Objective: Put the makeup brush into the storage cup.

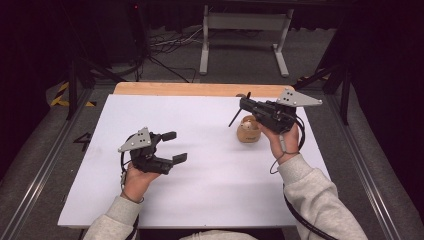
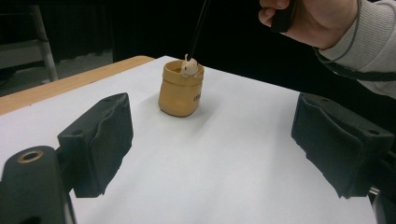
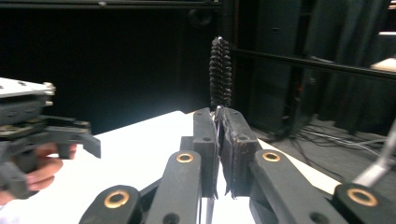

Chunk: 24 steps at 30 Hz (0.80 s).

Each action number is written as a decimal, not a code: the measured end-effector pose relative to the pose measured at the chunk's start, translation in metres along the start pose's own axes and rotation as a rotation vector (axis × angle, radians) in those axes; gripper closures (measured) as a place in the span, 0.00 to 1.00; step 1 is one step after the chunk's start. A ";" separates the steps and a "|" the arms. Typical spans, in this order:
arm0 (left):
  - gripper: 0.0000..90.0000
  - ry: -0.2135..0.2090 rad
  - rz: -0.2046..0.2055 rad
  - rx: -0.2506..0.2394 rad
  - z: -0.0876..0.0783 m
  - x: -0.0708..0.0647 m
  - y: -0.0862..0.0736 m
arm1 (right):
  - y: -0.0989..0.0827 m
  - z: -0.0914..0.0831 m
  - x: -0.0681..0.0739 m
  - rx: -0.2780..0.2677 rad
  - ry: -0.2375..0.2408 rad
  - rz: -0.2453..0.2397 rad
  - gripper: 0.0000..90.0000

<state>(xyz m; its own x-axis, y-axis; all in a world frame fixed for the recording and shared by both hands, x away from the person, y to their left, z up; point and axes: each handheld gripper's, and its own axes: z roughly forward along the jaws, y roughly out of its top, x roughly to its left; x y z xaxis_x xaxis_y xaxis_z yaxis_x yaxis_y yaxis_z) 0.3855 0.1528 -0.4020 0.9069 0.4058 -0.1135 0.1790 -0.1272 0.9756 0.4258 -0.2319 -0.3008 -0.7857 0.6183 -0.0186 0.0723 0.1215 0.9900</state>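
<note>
- While the right gripper point(image 3: 218, 140) pinched it tight between its two black jaws, the thin black brush point(image 3: 220, 74) stuck up past the jaw tips, bristles on top.
- From the high view, the brush handle point(image 1: 235, 118) slanted down from the right gripper point(image 1: 246, 104) — its low end was just beside the little tan cup point(image 1: 248, 129).
- Seen from the left gripper view, the handle point(image 2: 198, 29) came down to the cup's rim, where a small pale lump point(image 2: 189, 67) sat on the edge.
- That cup point(image 2: 180, 92) stood upright on the white table point(image 1: 215, 175), on the right side, near the far wooden edge point(image 1: 195, 89).
- The right hand point(image 1: 283, 136) held its gripper above the cup, not touching the table.
- The left gripper point(image 1: 174, 147) was well apart from the cup — on the left side of the table, low over the white top.
- Its jaws stood wide open, with nothing between them, and they pointed toward the cup.
</note>
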 end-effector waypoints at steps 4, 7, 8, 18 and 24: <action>0.15 0.006 -0.007 0.004 0.000 0.000 -0.001 | -0.002 -0.001 -0.005 -0.006 -0.062 0.003 0.95; 0.15 0.008 -0.009 0.005 0.000 0.001 -0.001 | -0.003 -0.001 -0.006 -0.003 -0.095 0.004 0.95; 0.15 0.009 -0.010 0.004 -0.001 0.001 -0.001 | -0.004 -0.001 -0.008 -0.009 -0.108 0.000 0.95; 0.15 0.013 -0.015 0.005 -0.002 0.002 -0.002 | -0.007 -0.004 -0.020 0.007 -0.178 0.011 0.95; 0.15 0.010 -0.018 0.006 -0.002 0.002 -0.001 | -0.010 -0.007 -0.027 0.010 -0.205 0.021 0.95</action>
<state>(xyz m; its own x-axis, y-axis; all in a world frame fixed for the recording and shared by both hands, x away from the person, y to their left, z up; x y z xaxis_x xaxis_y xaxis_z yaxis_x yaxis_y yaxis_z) 0.3865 0.1555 -0.4033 0.8995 0.4175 -0.1286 0.1973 -0.1255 0.9723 0.4417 -0.2554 -0.3096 -0.6424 0.7659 -0.0268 0.0943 0.1137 0.9890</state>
